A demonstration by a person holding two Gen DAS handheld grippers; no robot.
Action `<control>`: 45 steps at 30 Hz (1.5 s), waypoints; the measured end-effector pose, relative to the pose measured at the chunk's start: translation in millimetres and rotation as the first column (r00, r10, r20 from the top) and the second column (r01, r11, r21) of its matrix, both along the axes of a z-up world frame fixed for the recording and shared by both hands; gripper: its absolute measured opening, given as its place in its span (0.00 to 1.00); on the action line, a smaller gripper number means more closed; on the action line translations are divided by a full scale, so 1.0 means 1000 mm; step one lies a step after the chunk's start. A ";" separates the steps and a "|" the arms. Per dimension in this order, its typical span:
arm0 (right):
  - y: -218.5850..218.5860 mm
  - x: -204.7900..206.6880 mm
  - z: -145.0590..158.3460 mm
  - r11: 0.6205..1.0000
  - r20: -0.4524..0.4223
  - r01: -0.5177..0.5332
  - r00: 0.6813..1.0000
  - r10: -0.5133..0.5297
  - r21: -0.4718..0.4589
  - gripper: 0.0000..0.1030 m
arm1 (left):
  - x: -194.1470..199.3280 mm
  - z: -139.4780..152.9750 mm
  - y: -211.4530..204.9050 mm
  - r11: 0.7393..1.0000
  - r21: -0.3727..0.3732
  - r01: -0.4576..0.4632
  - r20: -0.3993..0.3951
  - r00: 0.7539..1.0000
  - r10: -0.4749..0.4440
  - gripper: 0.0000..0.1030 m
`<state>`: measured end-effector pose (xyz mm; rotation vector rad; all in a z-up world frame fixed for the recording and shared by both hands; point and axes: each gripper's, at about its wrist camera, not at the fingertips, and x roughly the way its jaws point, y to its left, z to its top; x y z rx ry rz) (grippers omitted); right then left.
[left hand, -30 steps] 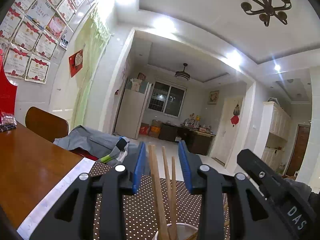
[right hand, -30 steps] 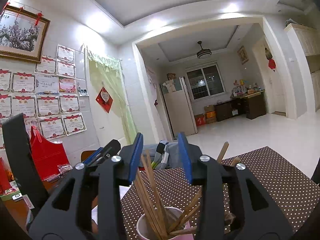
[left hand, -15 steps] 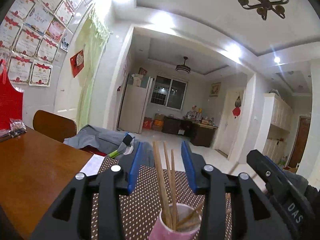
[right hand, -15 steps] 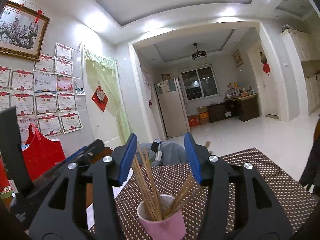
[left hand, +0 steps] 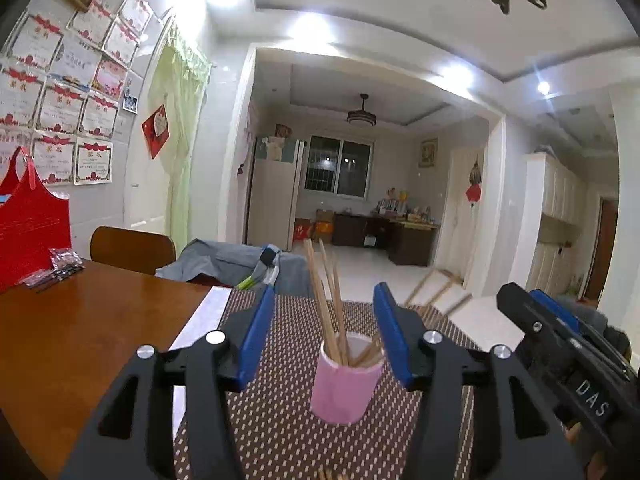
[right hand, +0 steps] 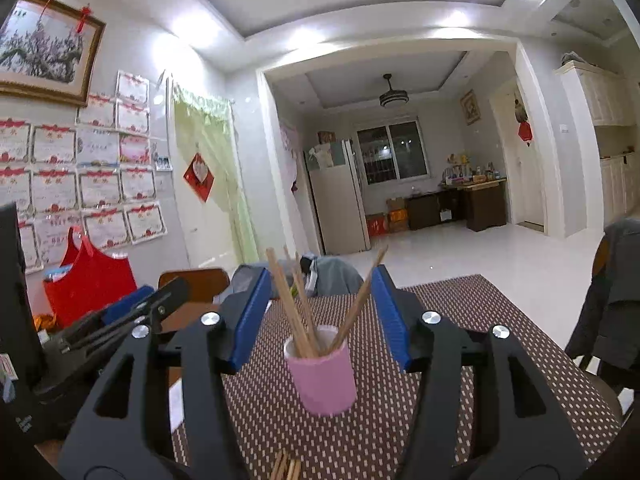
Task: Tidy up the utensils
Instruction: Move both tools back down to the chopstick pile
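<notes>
Wooden chopsticks (left hand: 328, 300) upright in pink cup (left hand: 344, 384)

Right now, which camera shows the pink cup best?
The right wrist view: the pink cup stands fully clear between the open tongs on the dotted mat. The left wrist view shows the cup too, its right rim partly behind a blue pad.

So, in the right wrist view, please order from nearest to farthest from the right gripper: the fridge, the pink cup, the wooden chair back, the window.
1. Pink cup: just ahead of the right gripper, on the dotted mat.
2. Wooden chair back: left, at the table's far side.
3. Fridge: next room, left of centre.
4. Window: back wall.
</notes>
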<state>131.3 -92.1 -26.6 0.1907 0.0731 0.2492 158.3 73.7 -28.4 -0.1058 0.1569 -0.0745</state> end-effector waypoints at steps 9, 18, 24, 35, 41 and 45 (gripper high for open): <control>-0.009 -0.019 -0.035 1.000 -0.179 -0.014 0.984 0.009 -0.026 0.52 | -0.024 -0.033 -0.011 0.998 0.051 0.028 -0.158 0.987 -0.020 0.50; -0.015 -0.003 -0.080 0.998 -0.467 -0.066 0.883 0.048 -0.023 0.53 | 0.002 -0.093 -0.018 0.991 0.097 0.097 -0.567 0.824 -0.025 0.50; -0.011 0.000 -0.099 0.995 -0.562 -0.098 0.824 0.064 -0.030 0.53 | 0.010 -0.132 -0.015 0.990 0.084 0.117 -0.720 0.694 -0.020 0.50; -0.007 0.001 -0.114 0.992 -0.611 -0.123 0.787 0.082 -0.025 0.53 | 0.012 -0.160 -0.017 0.988 0.106 0.113 -0.806 0.591 0.019 0.36; -0.008 0.004 -0.117 0.992 -0.621 -0.122 0.779 0.083 -0.021 0.53 | 0.021 -0.157 -0.022 0.981 0.155 0.115 -0.805 0.590 0.058 0.36; -0.008 0.004 -0.118 0.992 -0.626 -0.123 0.775 0.086 -0.017 0.53 | 0.024 -0.153 -0.027 0.974 0.192 0.118 -0.812 0.576 0.091 0.36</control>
